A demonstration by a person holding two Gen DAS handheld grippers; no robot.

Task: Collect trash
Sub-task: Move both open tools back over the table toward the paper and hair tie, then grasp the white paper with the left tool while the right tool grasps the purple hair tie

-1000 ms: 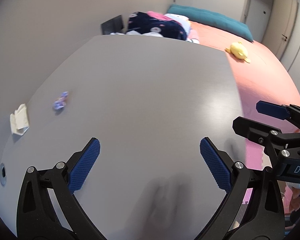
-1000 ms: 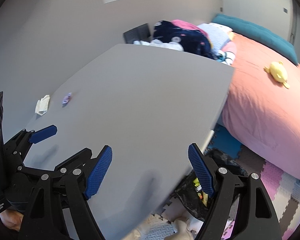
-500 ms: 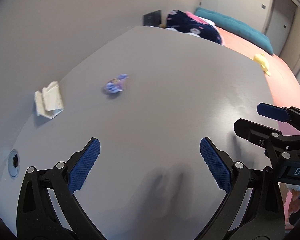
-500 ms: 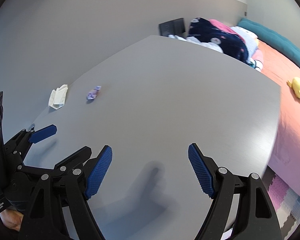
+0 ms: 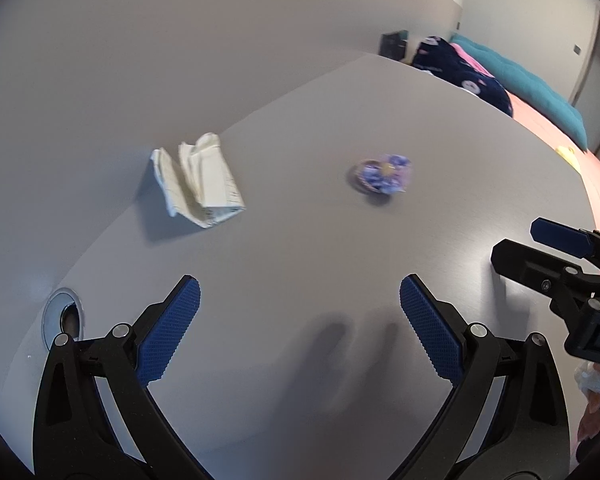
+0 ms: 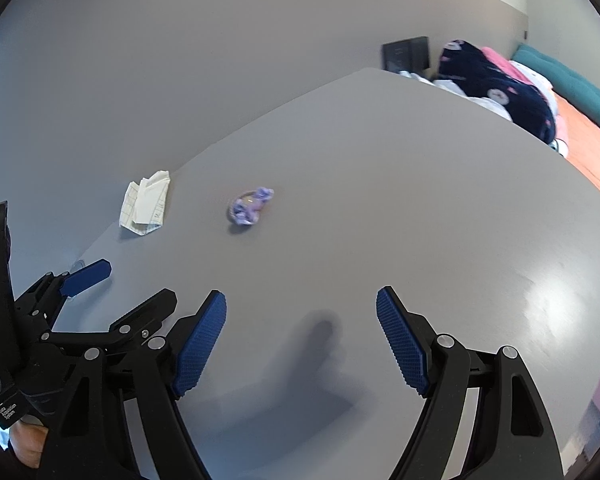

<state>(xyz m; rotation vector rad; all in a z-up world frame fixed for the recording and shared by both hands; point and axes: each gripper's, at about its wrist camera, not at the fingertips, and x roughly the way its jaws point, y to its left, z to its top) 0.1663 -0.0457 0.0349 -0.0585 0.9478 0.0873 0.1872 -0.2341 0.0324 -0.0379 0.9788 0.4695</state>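
Two pieces of trash lie on a grey table (image 5: 380,92): a crumpled white paper (image 5: 198,178) near the wall edge and a small purple wrapper (image 5: 384,174) to its right. My left gripper (image 5: 300,308) hovers open in front of both, nothing between its blue pads. In the right wrist view the paper (image 6: 146,206) and the wrapper (image 6: 251,207) sit ahead and to the left of my right gripper (image 6: 301,322), which is open and empty. The left gripper (image 6: 118,288) shows at that view's left edge; the right gripper (image 5: 548,248) shows at the left wrist view's right edge.
A round metal cable hole (image 5: 63,320) is set in the table near the left gripper. A grey wall (image 5: 180,40) runs along the table's far side. Beyond the far end lie dark bedding (image 6: 496,88) and a bed with an orange cover (image 6: 592,148).
Both grippers have swept left across the table toward the wall; the paper and the wrapper have grown larger and closer to centre. Both stay open.
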